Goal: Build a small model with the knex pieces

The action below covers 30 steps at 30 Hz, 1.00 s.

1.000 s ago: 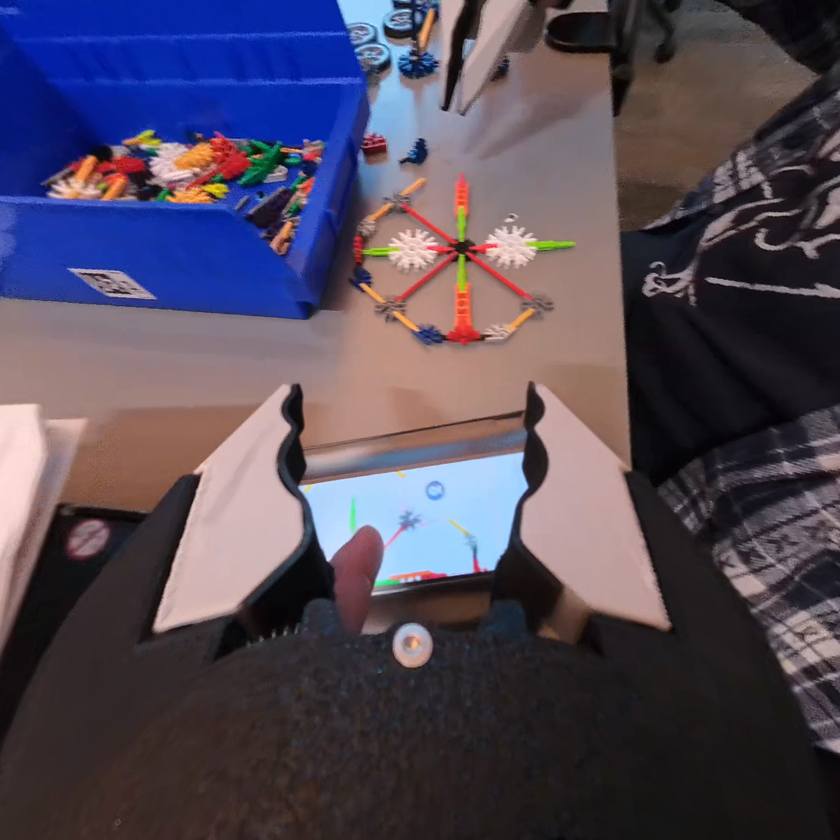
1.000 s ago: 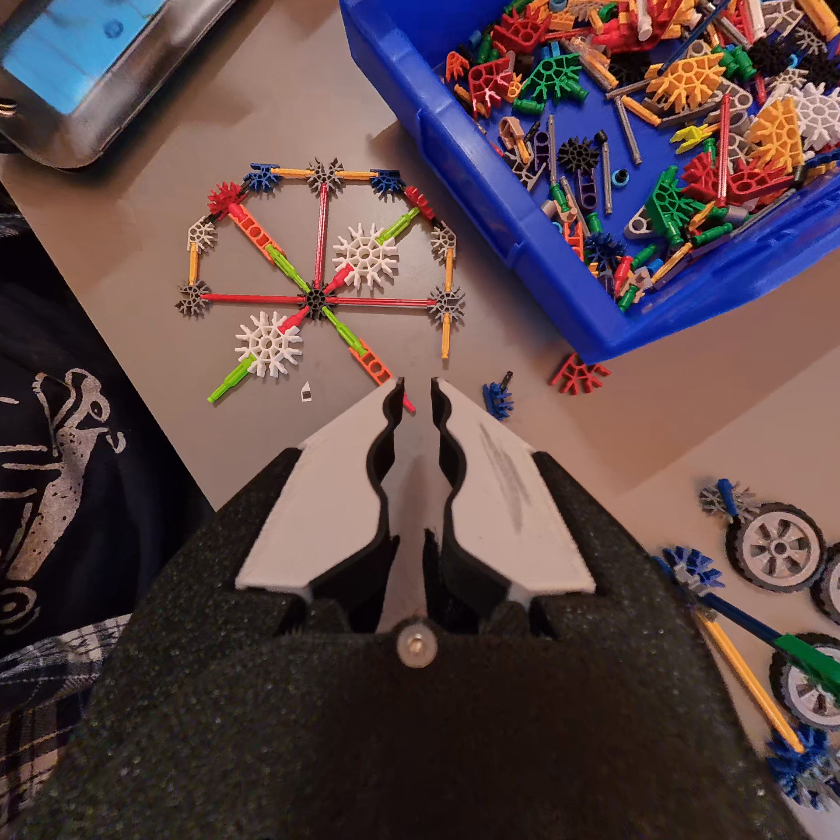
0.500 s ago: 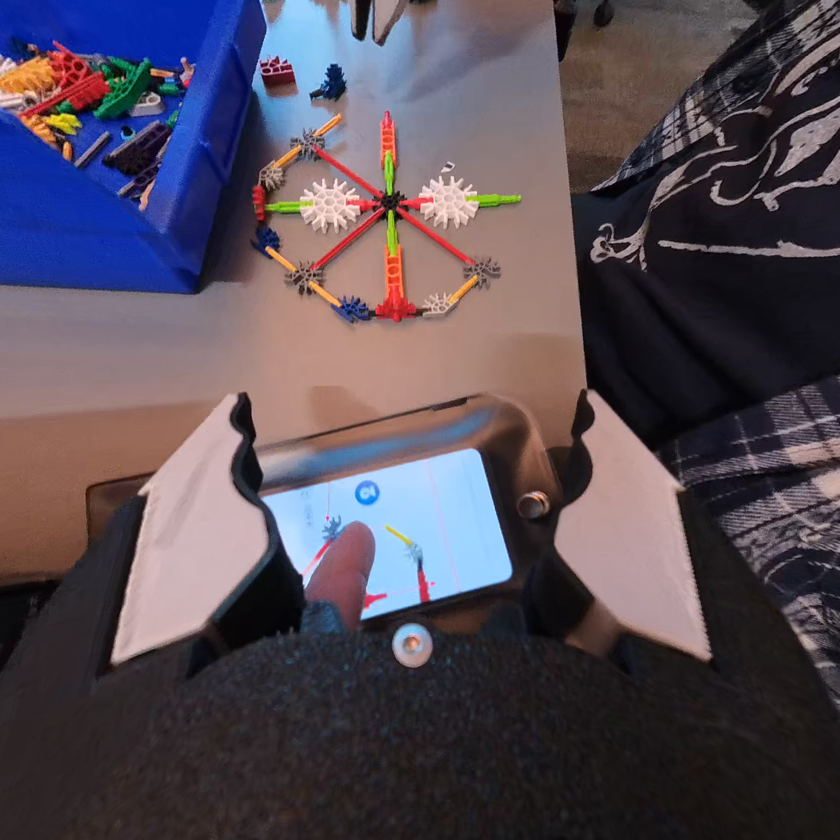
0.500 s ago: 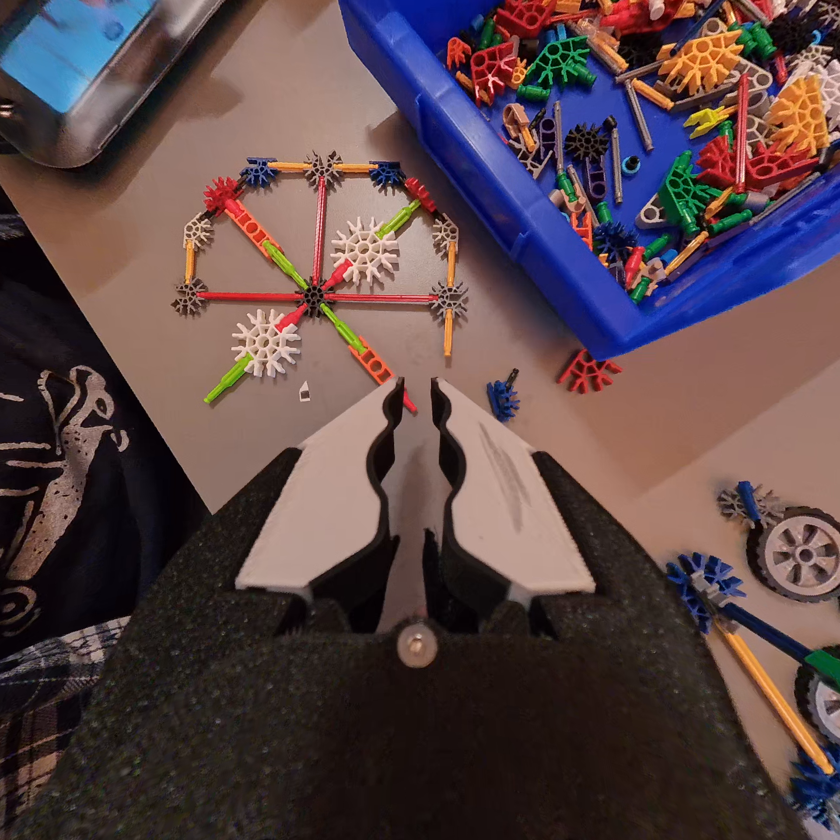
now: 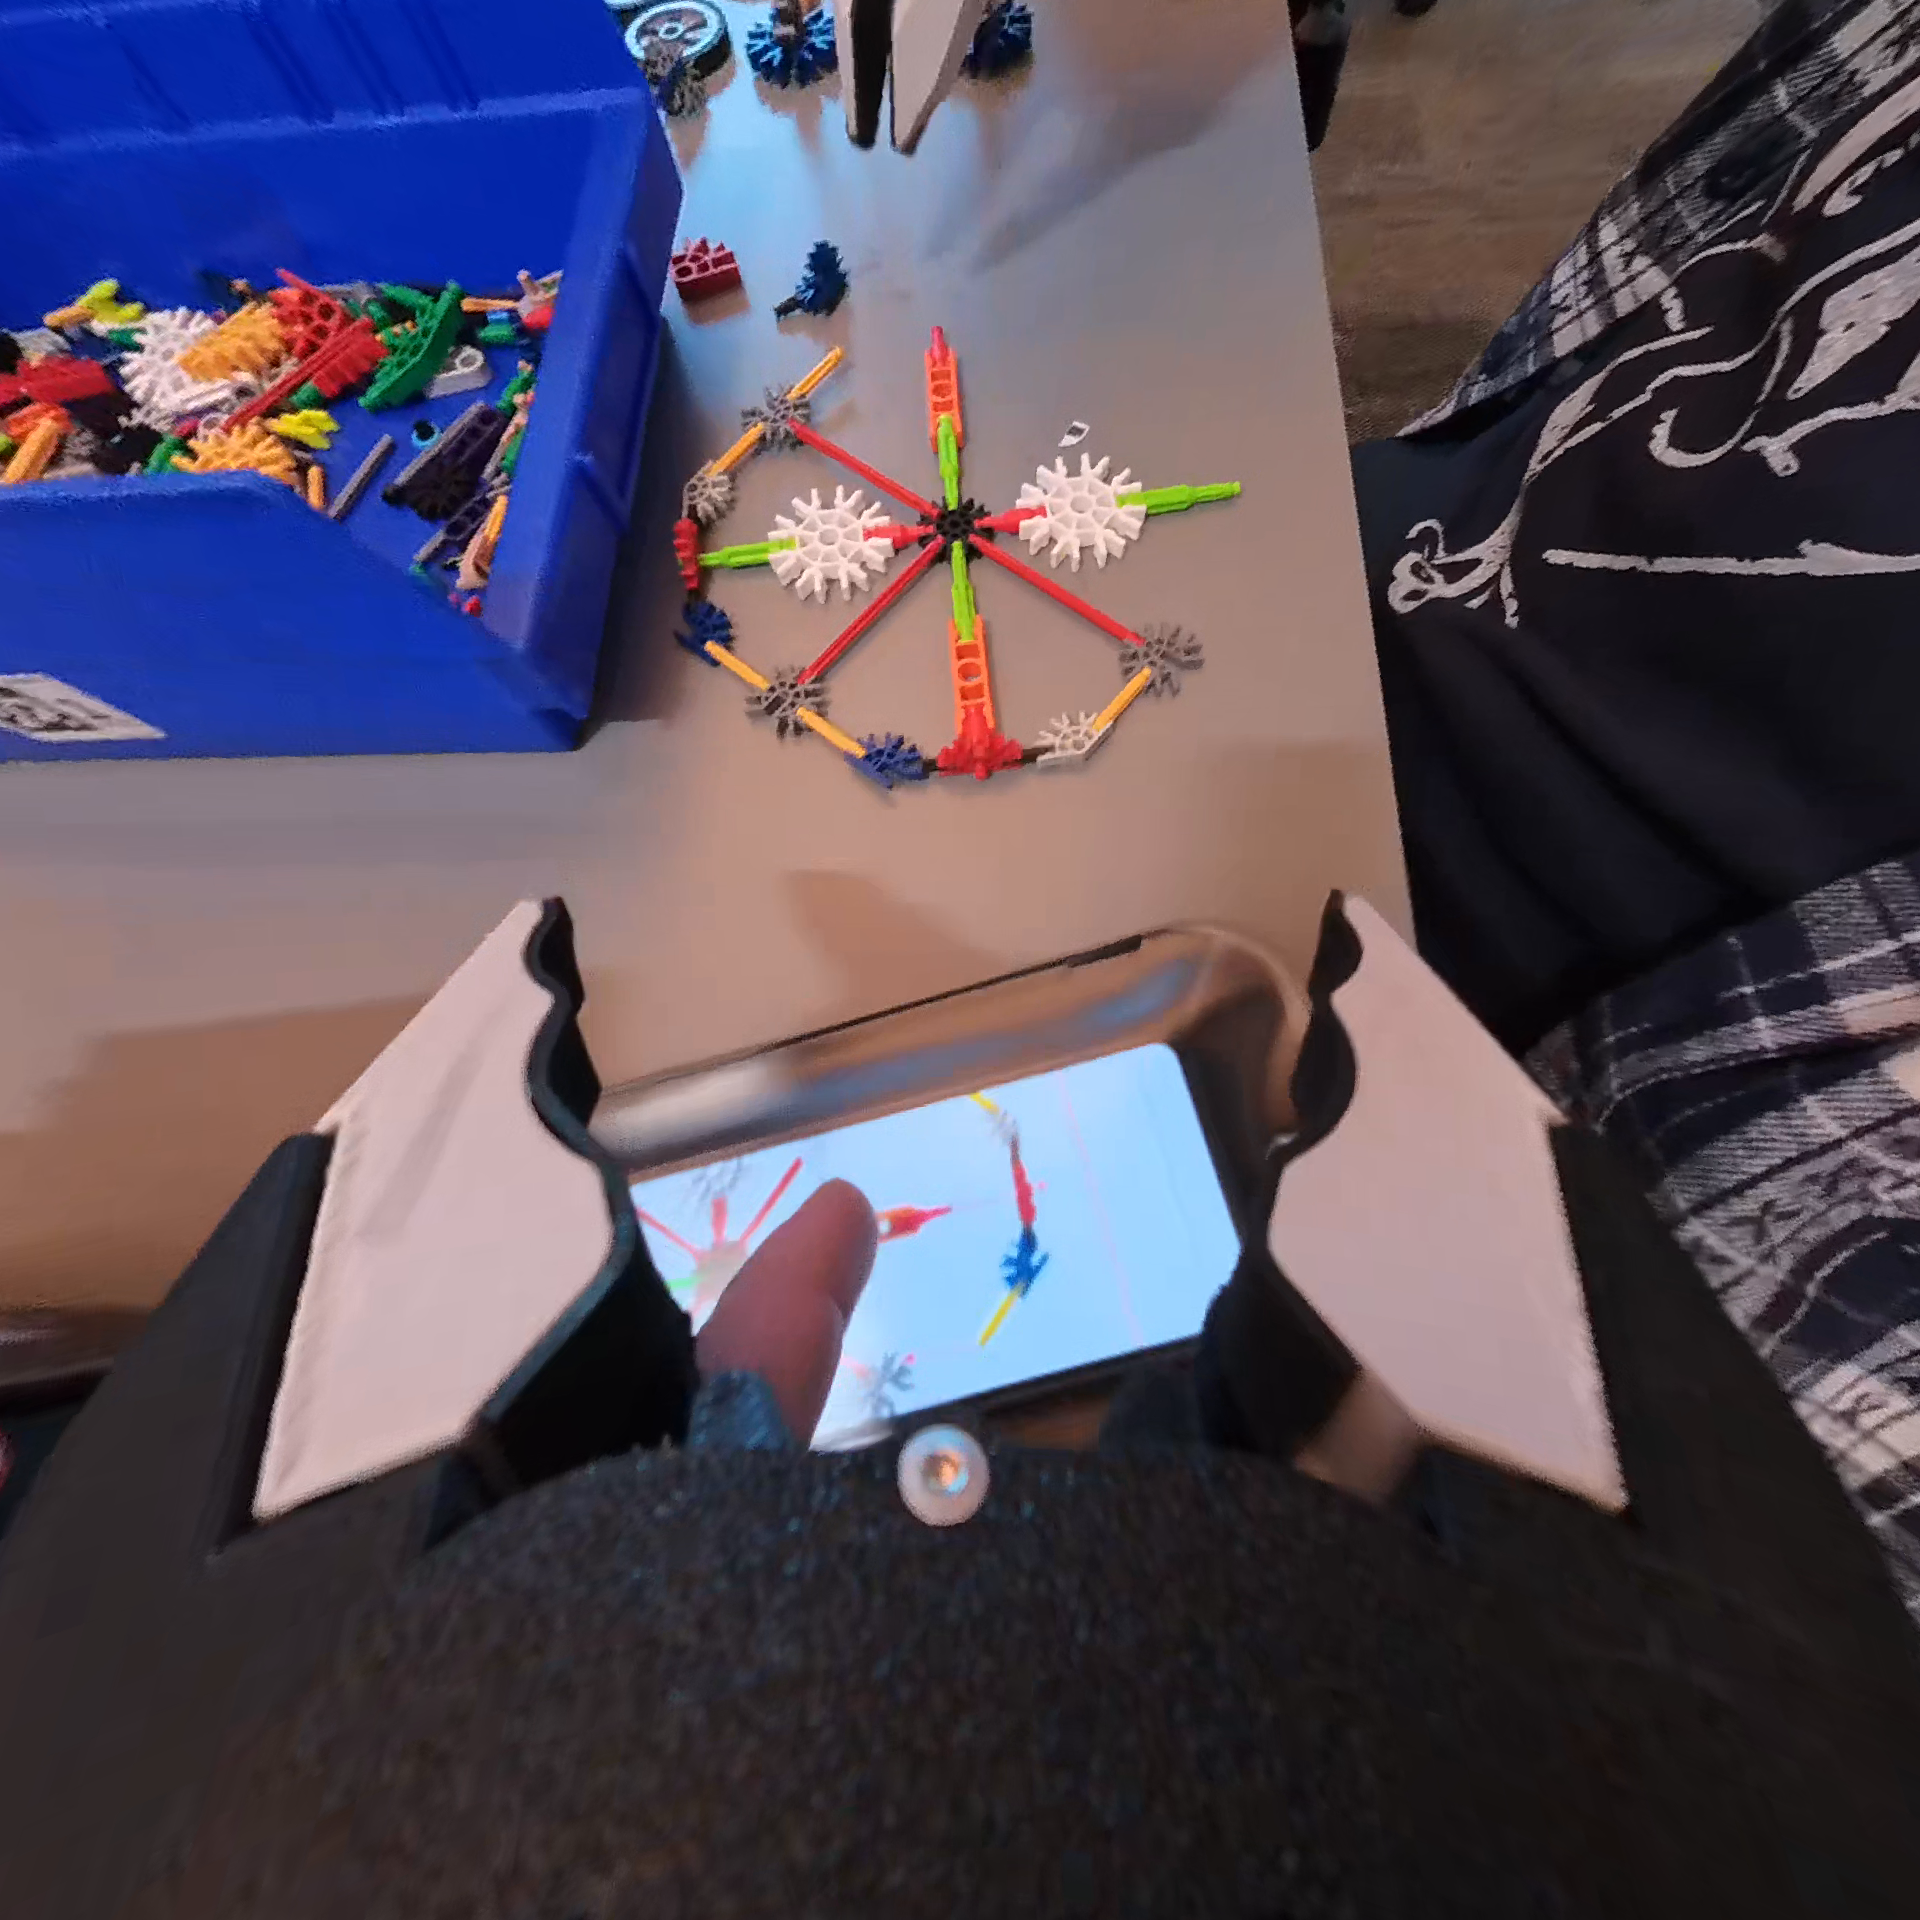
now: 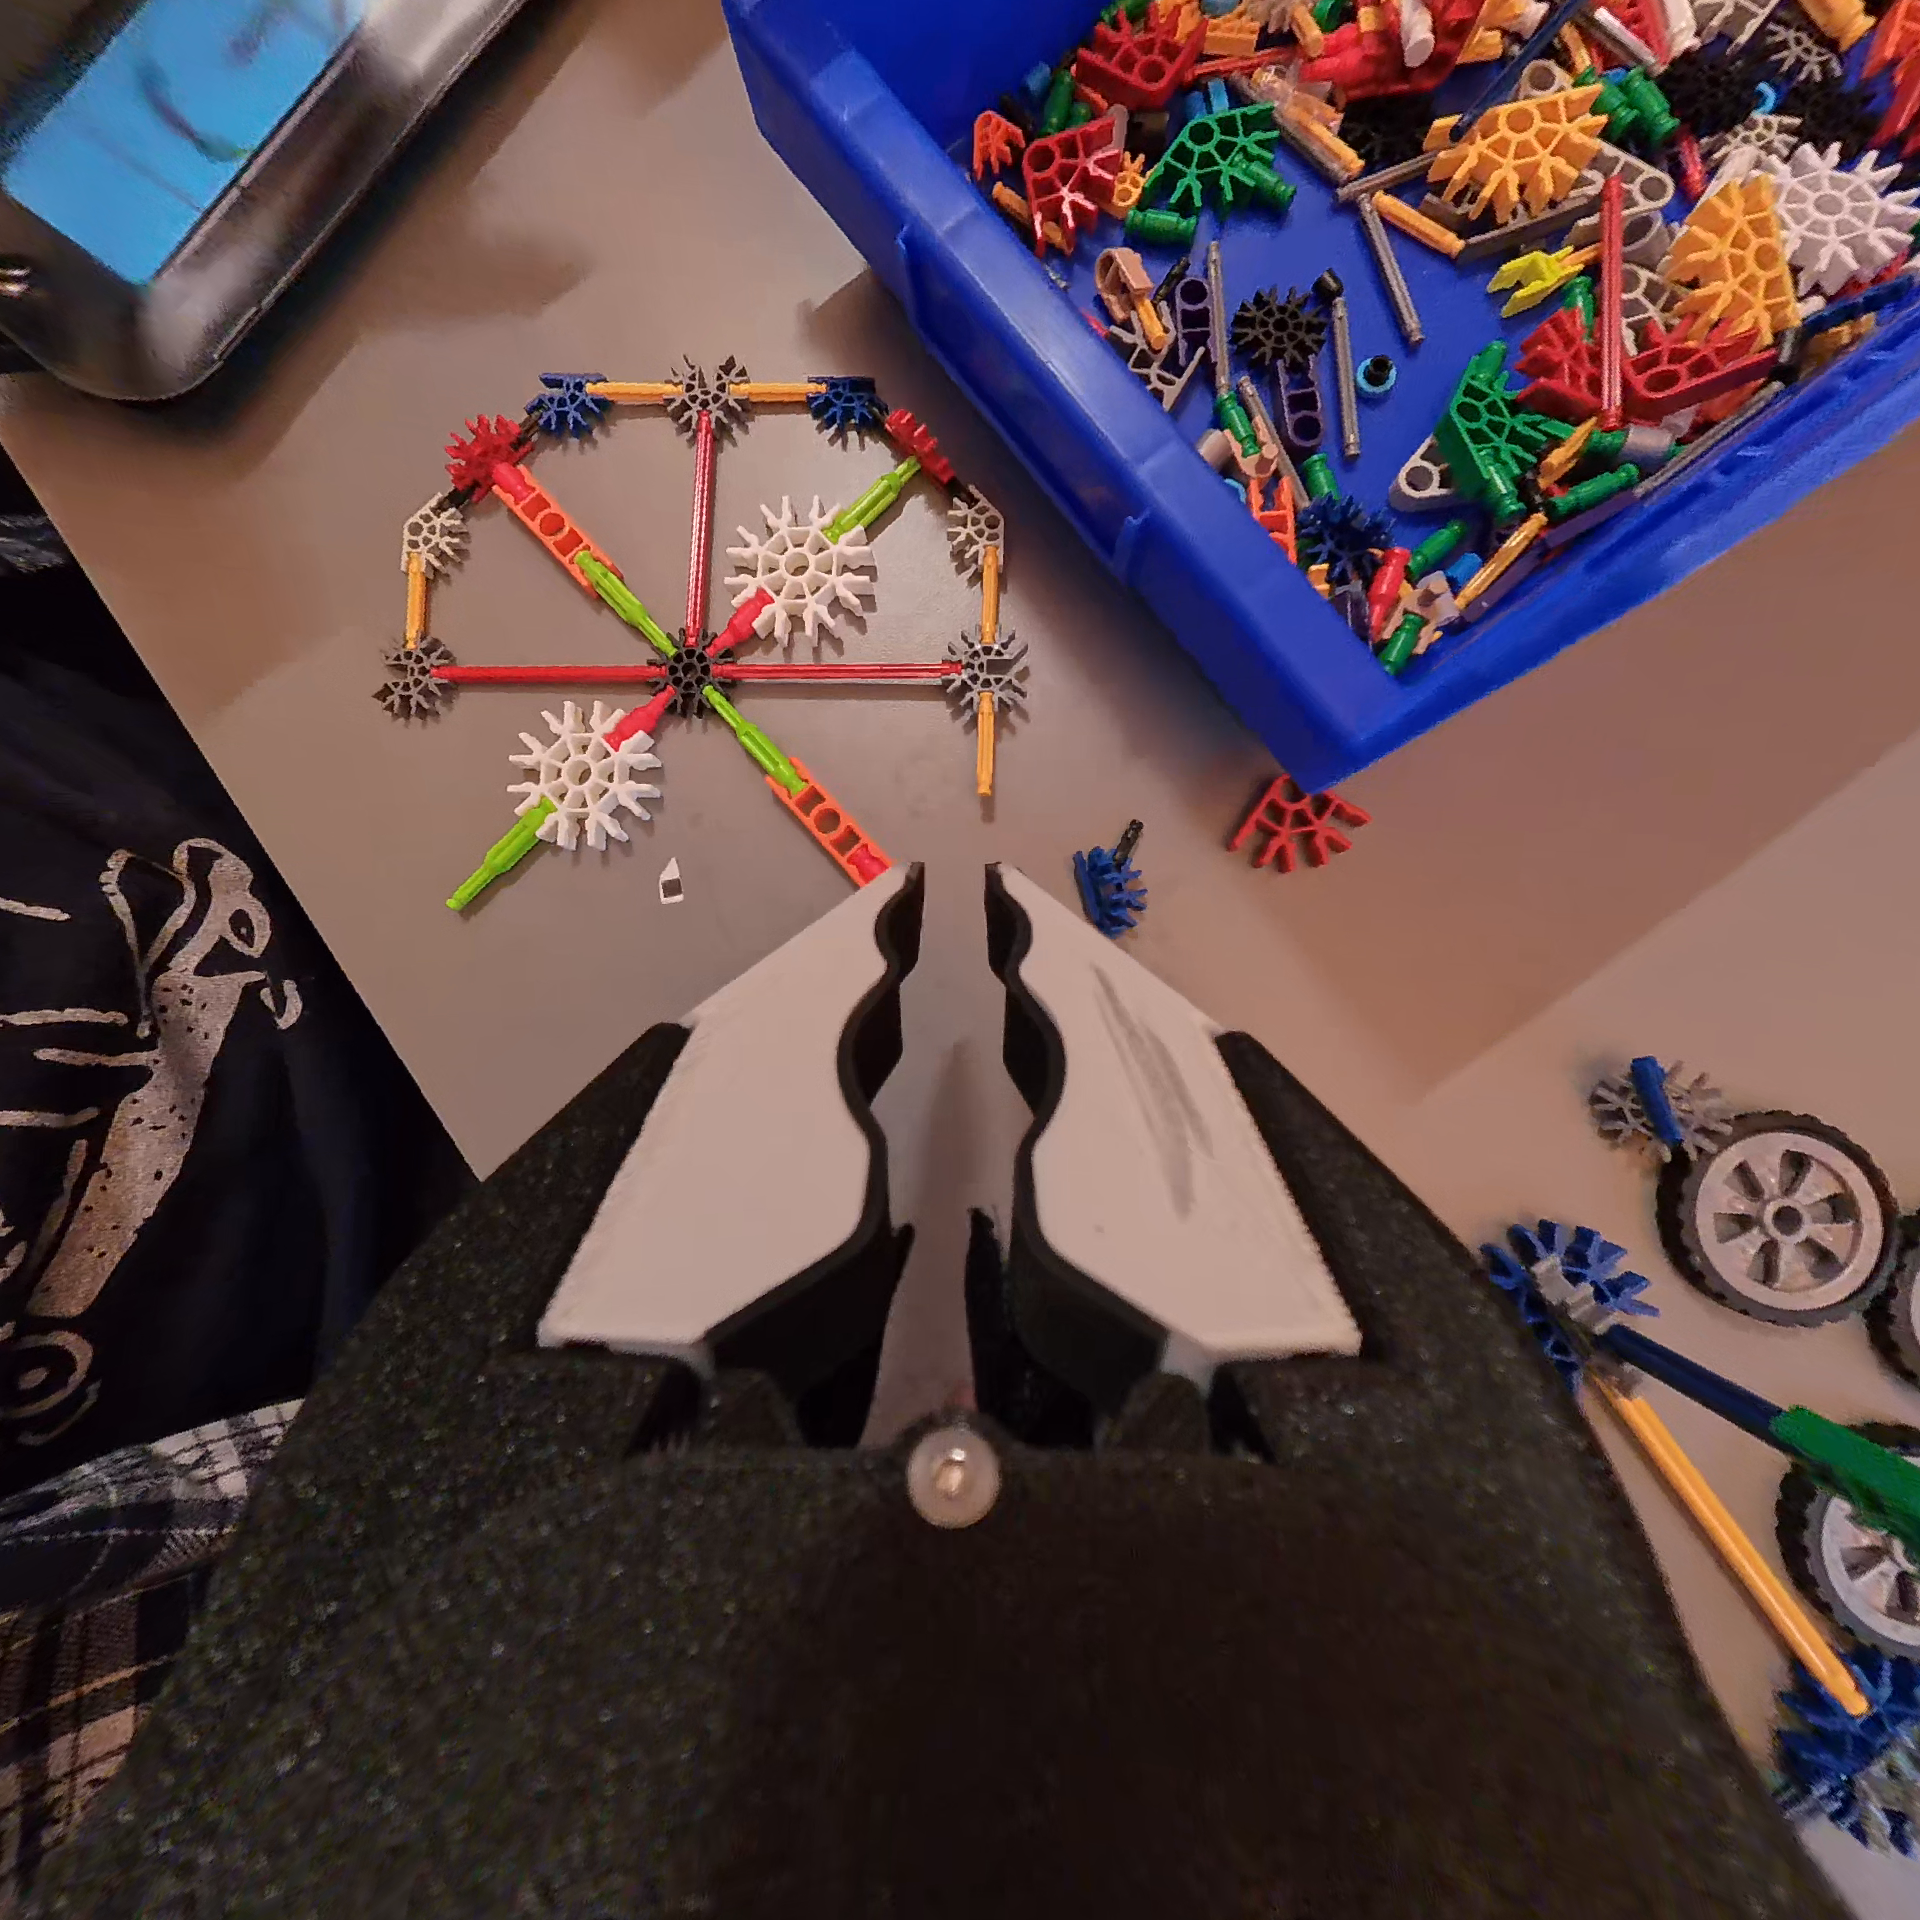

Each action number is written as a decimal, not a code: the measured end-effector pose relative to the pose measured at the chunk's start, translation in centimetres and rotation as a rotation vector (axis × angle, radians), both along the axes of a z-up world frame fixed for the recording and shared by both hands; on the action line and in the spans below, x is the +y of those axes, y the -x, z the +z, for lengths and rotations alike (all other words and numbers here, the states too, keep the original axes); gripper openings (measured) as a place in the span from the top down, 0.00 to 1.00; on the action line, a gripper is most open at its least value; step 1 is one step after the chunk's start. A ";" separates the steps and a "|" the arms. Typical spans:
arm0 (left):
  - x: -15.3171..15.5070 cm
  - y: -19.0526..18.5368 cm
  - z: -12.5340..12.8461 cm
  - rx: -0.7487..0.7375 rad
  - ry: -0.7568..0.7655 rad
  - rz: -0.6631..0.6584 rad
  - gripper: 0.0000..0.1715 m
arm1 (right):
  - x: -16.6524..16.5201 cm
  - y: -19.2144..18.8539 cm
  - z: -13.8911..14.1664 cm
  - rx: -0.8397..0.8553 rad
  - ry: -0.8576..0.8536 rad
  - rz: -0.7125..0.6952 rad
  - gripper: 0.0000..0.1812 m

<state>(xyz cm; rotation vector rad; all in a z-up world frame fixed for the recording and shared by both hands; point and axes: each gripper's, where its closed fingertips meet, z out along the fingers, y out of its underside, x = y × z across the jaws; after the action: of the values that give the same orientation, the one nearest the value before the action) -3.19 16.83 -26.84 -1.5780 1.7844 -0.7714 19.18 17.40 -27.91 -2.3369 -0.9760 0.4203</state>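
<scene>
A flat wheel-shaped build of coloured rods and connectors (image 5: 956, 520) lies on the grey table beside a blue bin (image 5: 312, 582) of loose pieces. My left gripper (image 5: 940, 909) is open wide and empty, held over a phone (image 5: 1039, 1195) with a lit screen. A person's finger (image 5: 800, 1288) touches that screen. My right gripper (image 6: 951, 883) is shut to a narrow gap with nothing in it. It hovers at the edge of the build (image 6: 691, 665), its left tip by an orange rod end (image 6: 831, 826). It also shows far off in the left wrist view (image 5: 904, 62).
A loose blue connector (image 6: 1110, 888) and a red connector (image 6: 1294, 821) lie by the bin's corner (image 6: 1091, 416). Wheels with rods (image 6: 1782, 1216) lie at the right. The phone (image 6: 156, 156) is at the far left. A person's dark clothing (image 6: 156, 1039) borders the table edge. Left tips to right tips: about 25 centimetres. The loose blue connector (image 6: 1110, 888) is about 5 centimetres from my right fingertips and 25 centimetres from my left. It turns up in the left wrist view (image 5: 819, 273) as well.
The left gripper's view swung right and then back left over the phone, and the picture on the screen changed under the finger. The right gripper has barely moved.
</scene>
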 end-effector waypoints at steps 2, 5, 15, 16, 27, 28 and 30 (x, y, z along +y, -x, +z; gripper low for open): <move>0.2 0.6 -0.2 0.011 0.004 0.015 0.21 | 0.0 0.0 0.0 0.002 -0.002 -0.001 0.94; 0.6 1.5 -0.8 0.030 -0.009 0.038 0.21 | 0.0 0.2 0.0 0.003 -0.003 0.002 0.94; 0.4 2.2 -2.9 0.087 0.054 0.053 0.20 | -0.1 0.4 -0.1 -0.005 0.003 0.002 0.94; 0.5 2.4 -2.9 0.090 0.056 0.057 0.20 | 0.0 0.3 -0.1 -0.006 0.002 -0.001 0.94; 0.9 2.3 -0.9 0.034 -0.013 0.075 0.21 | -0.1 0.3 0.4 -0.002 -0.013 -0.001 0.94; 0.9 2.4 -0.7 0.032 -0.021 0.079 0.21 | -0.1 0.2 0.5 -0.003 -0.016 -0.002 0.94; 1.0 2.5 -0.2 0.026 -0.027 0.087 0.21 | -0.1 0.1 0.6 -0.001 -0.020 -0.006 0.94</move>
<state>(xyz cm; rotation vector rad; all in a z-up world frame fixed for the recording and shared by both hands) -5.69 17.84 -27.09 -1.6436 1.7251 -0.6855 19.10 17.29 -27.32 -2.3223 -0.9687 0.4051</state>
